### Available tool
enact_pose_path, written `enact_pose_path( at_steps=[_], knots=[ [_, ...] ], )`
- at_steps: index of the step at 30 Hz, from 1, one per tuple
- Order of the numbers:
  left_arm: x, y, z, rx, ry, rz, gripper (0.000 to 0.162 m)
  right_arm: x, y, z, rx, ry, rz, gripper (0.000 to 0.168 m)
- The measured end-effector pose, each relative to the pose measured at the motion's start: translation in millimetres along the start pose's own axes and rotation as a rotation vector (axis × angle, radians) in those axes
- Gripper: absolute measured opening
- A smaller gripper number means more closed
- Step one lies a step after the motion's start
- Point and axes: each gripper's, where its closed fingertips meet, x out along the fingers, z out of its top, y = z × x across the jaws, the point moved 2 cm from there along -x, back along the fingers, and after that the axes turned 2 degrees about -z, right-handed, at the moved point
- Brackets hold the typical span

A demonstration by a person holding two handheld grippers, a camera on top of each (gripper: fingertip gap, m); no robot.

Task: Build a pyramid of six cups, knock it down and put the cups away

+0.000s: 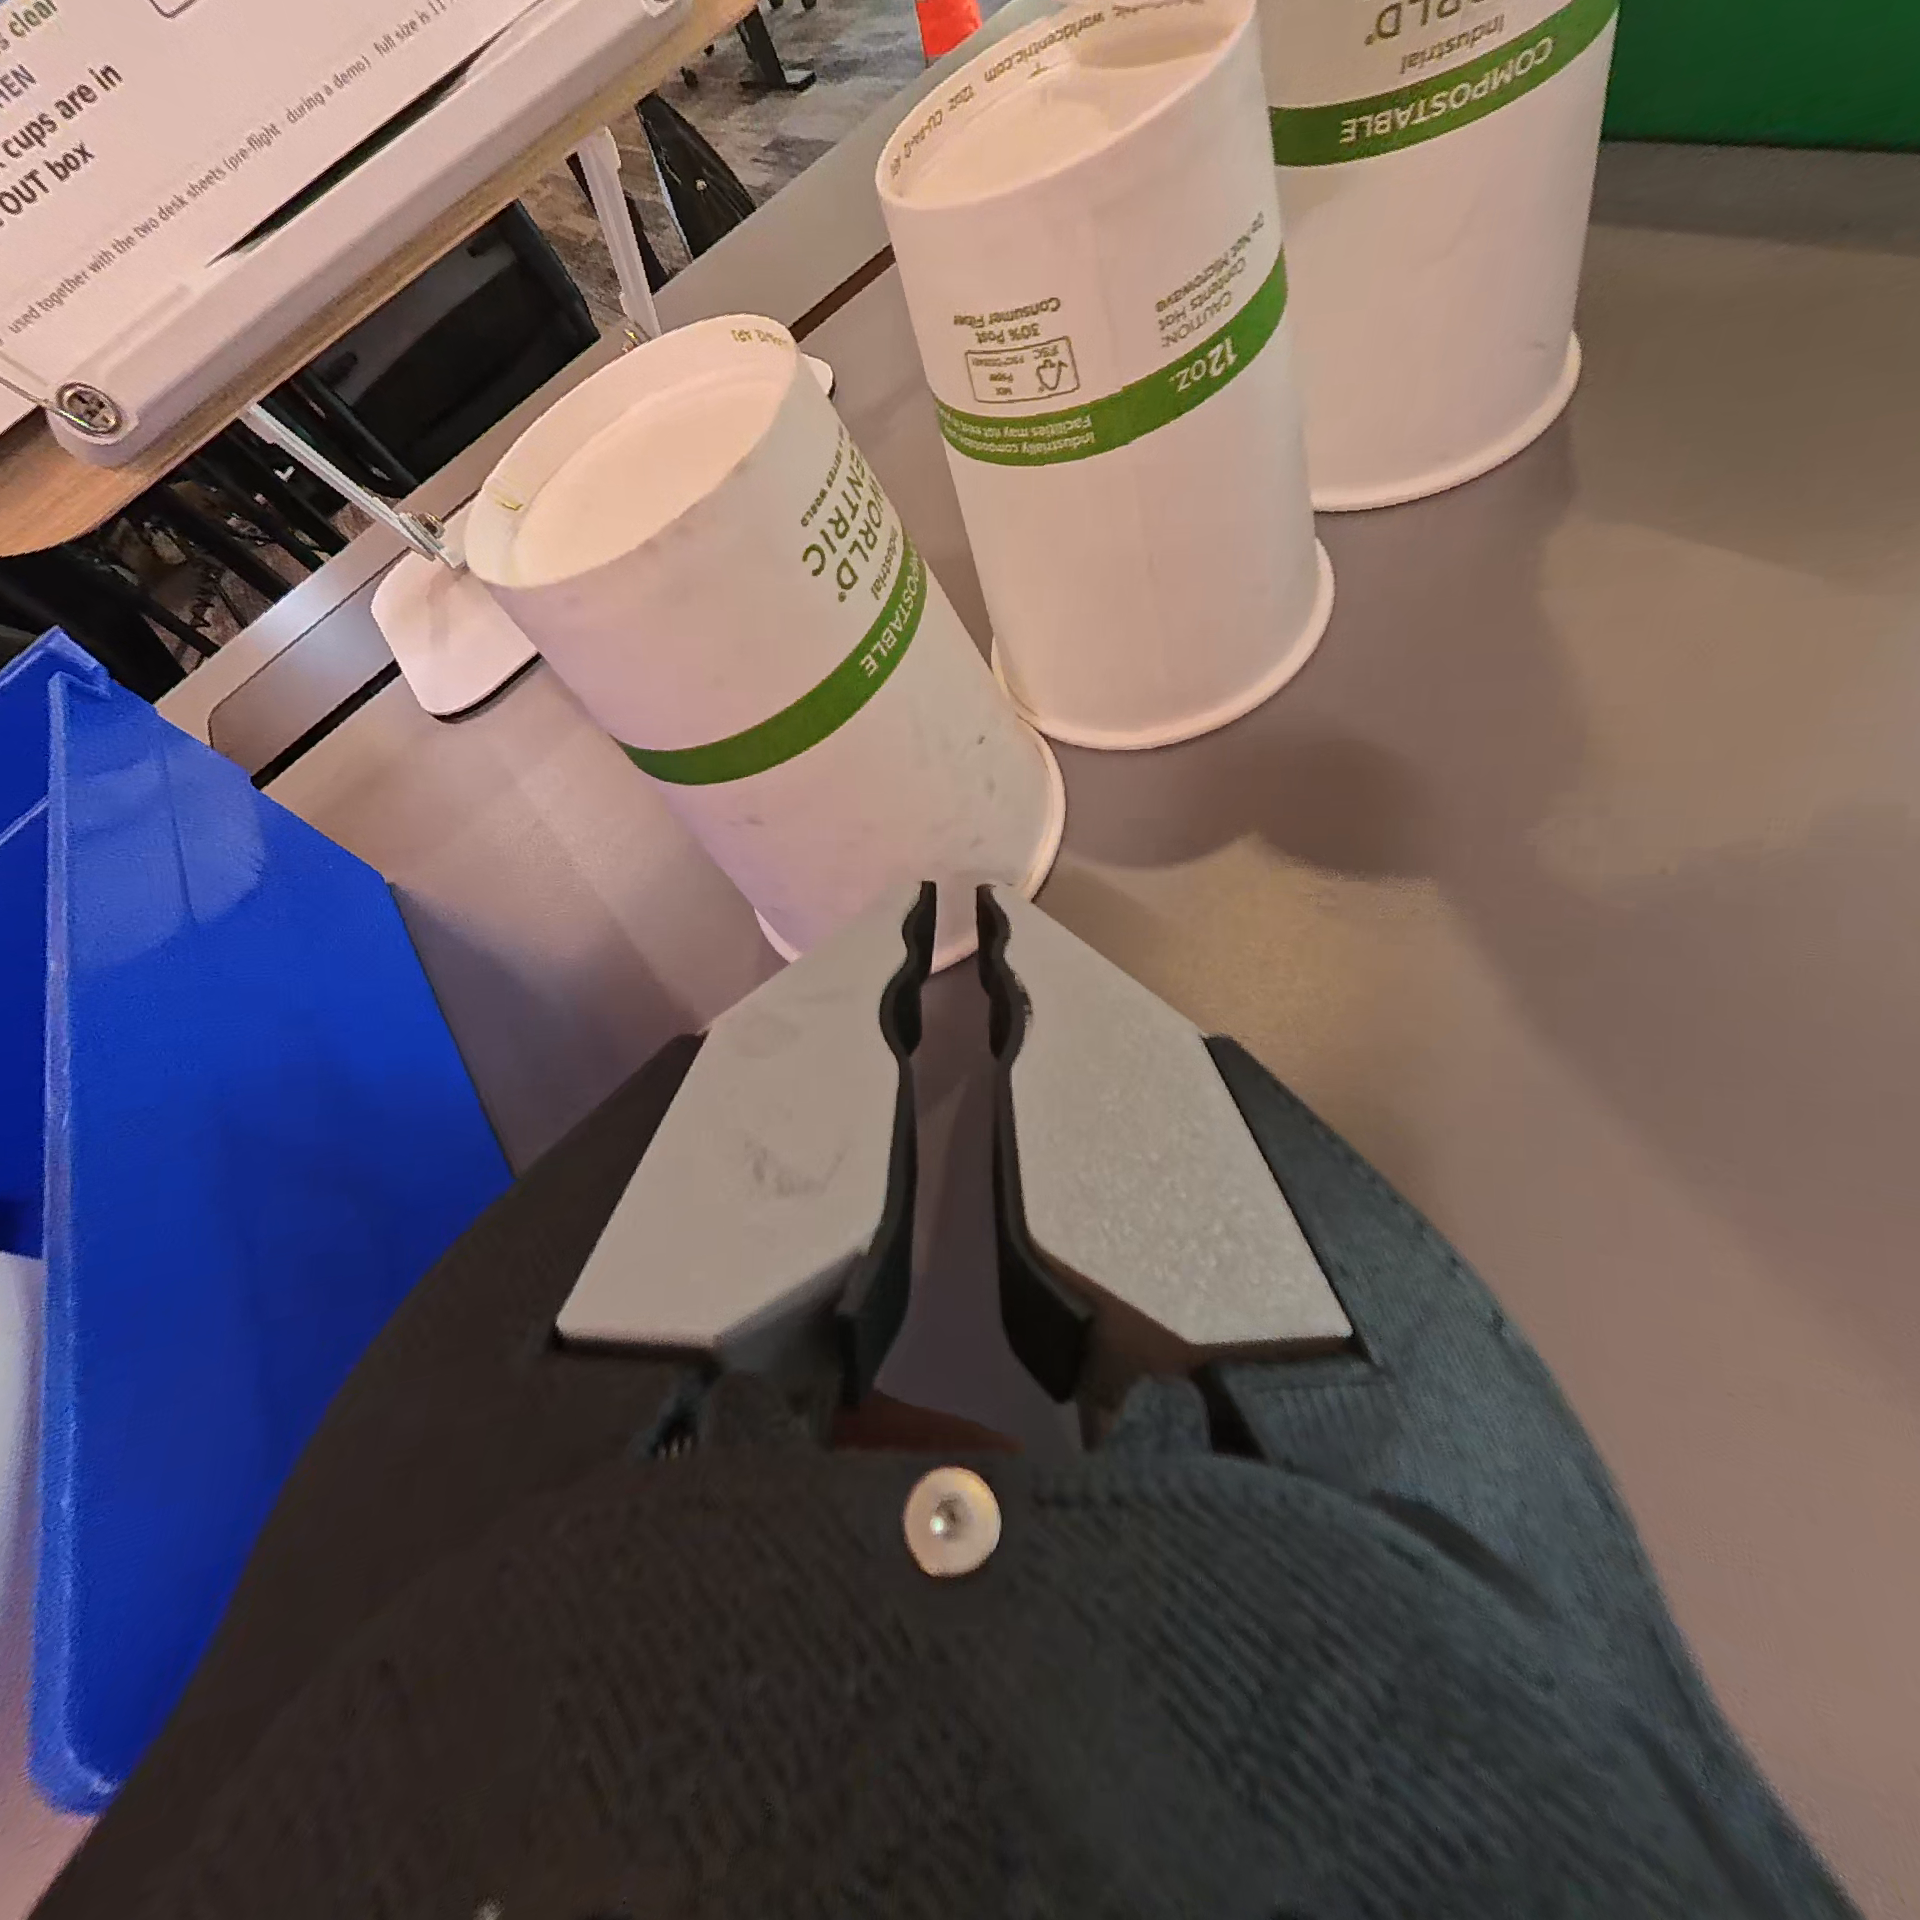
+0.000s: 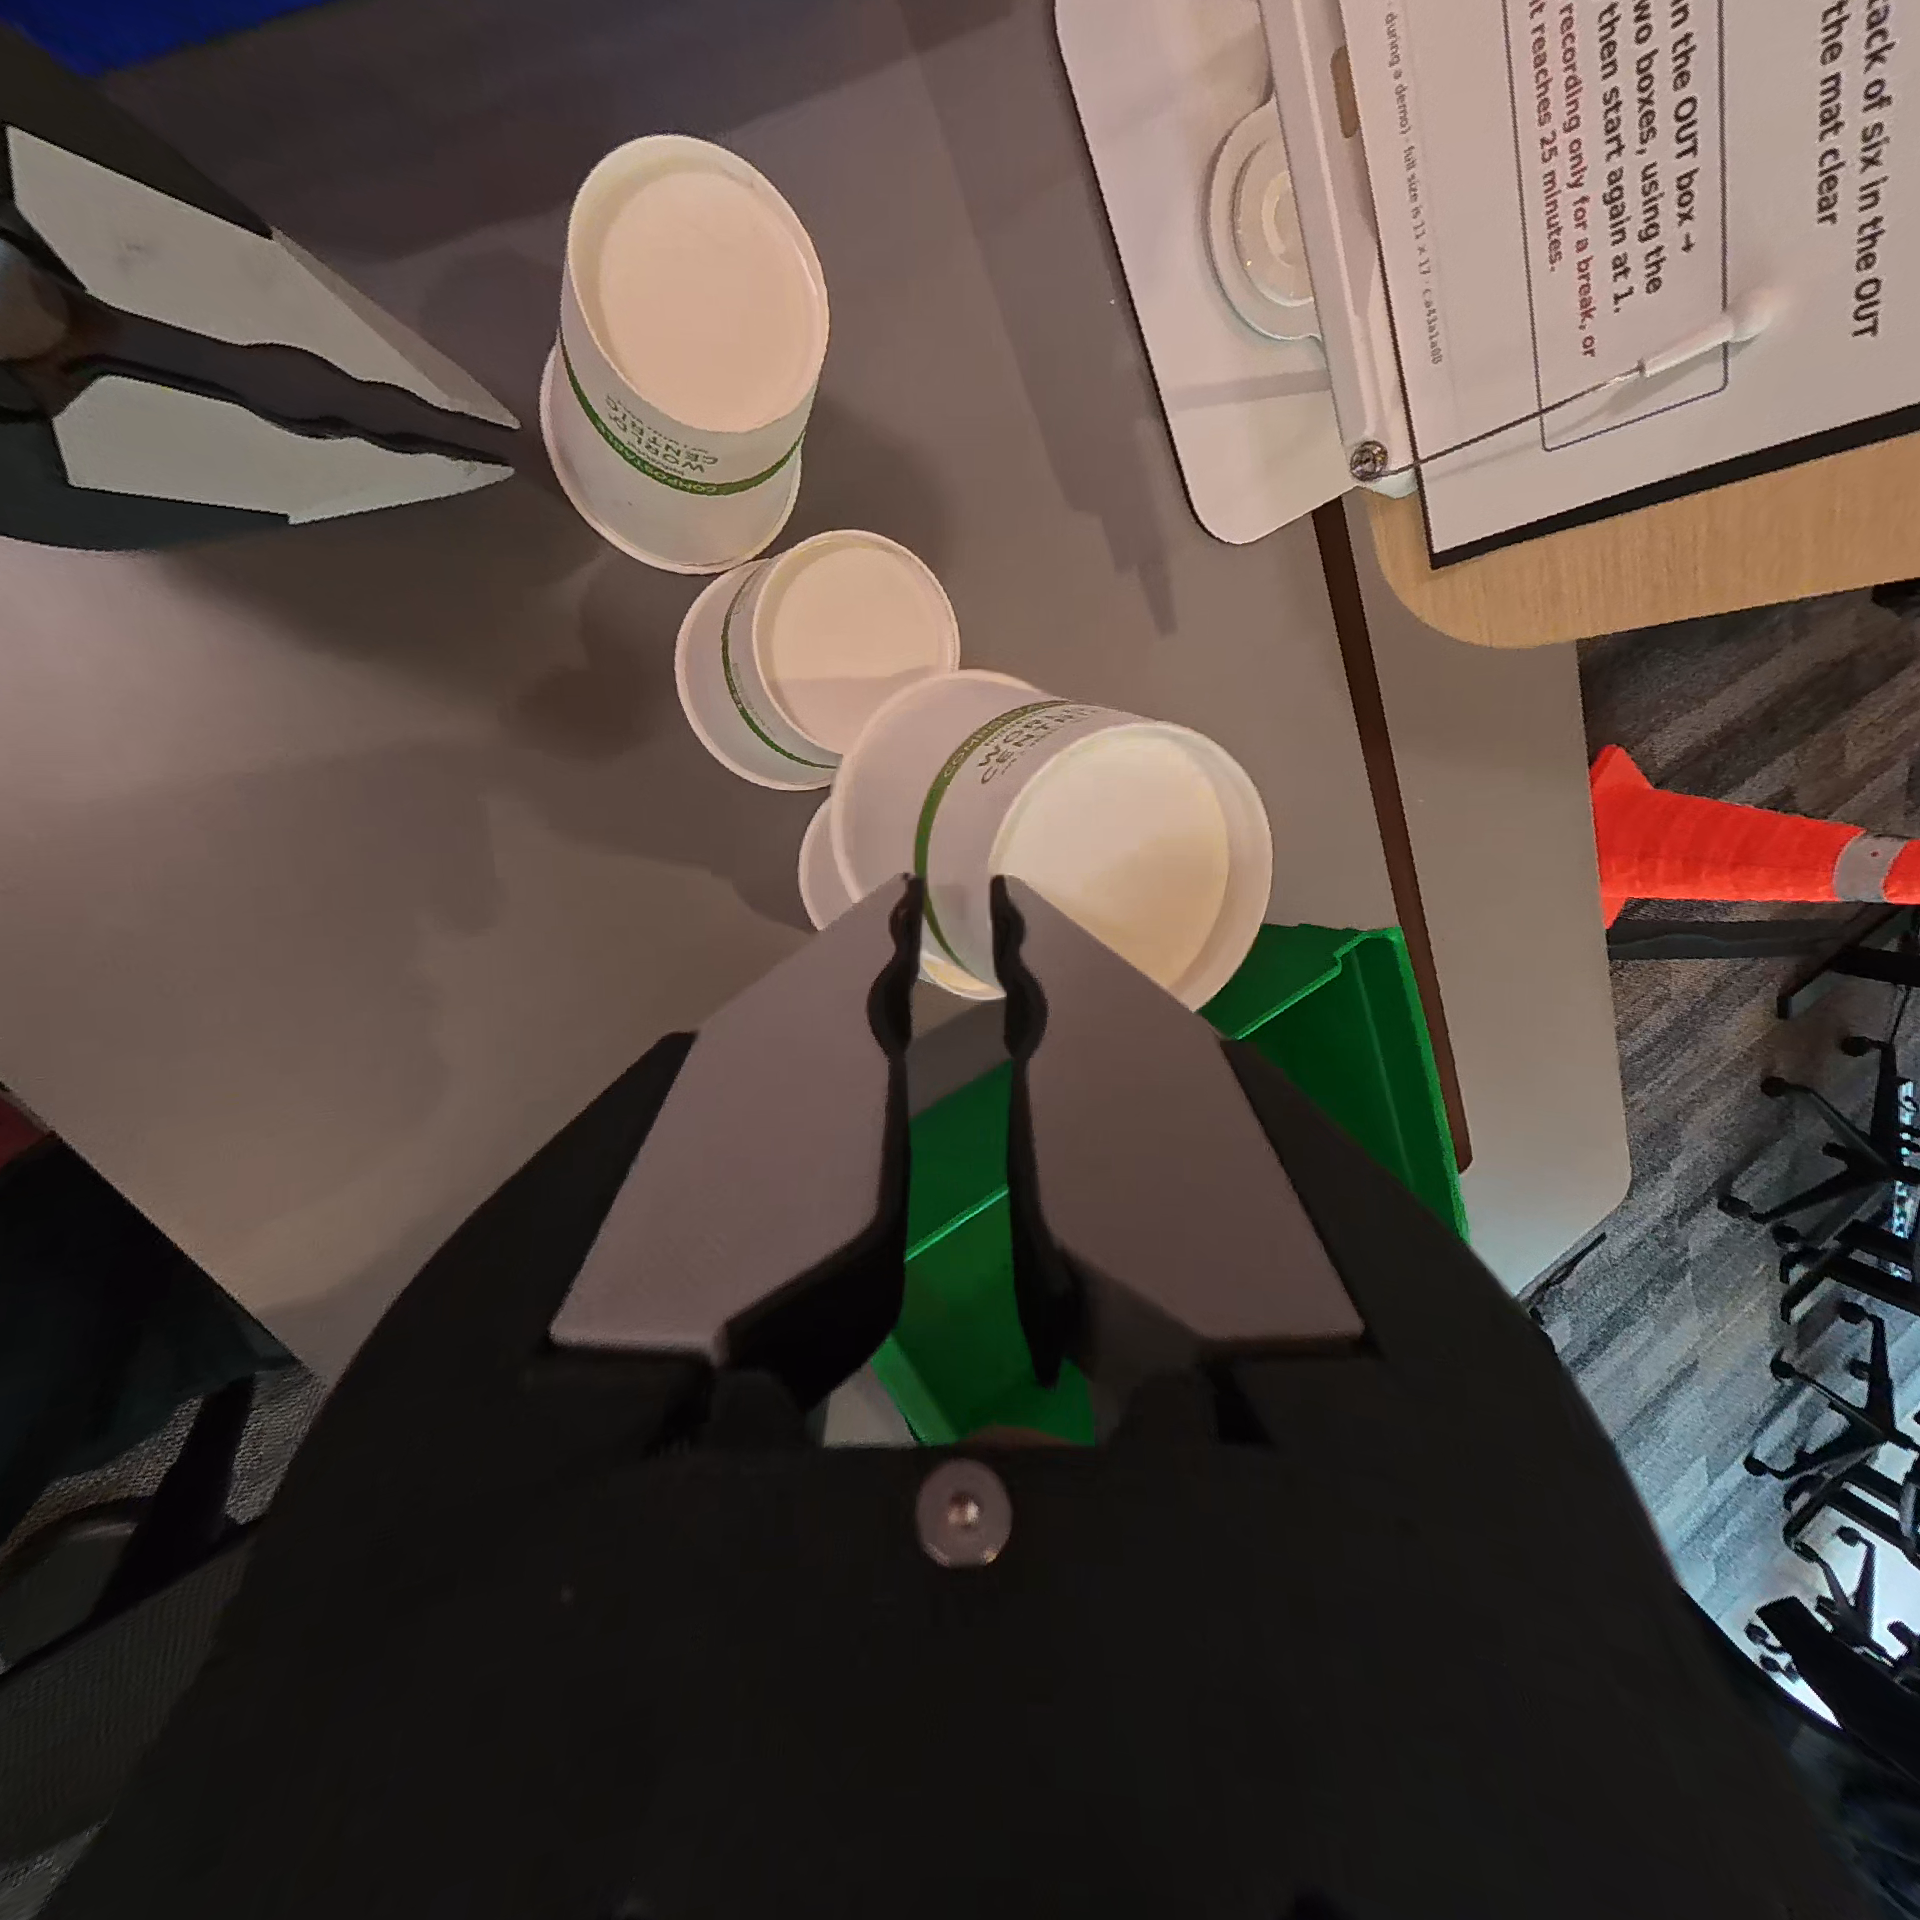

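Three upturned cups stand in a row; right gripper (image 2: 951,894) pinches a fourth cup (image 2: 1049,831); left gripper (image 1: 954,902) nearly closed, empty

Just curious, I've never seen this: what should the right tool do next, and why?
Probably shift the held cup over the seam between two base cups and lower it; the right gripper has its jaws pinching it above the three-cup row.
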Motion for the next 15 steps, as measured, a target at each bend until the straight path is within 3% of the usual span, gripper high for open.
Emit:
enact_pose_path(
  at_steps=[11, 15],
  knots=[
    [1, -5, -3, 0.029, 0.026, -0.003, 0.006, -20, -11, 7, 0.016, -0.134, -0.153, 0.015],
    [-1, -13, -6, 0.030, 0.043, -0.061, 0.016, -42, 13, 8, 0.100, -0.330, -0.173, 0.017]
  ],
)
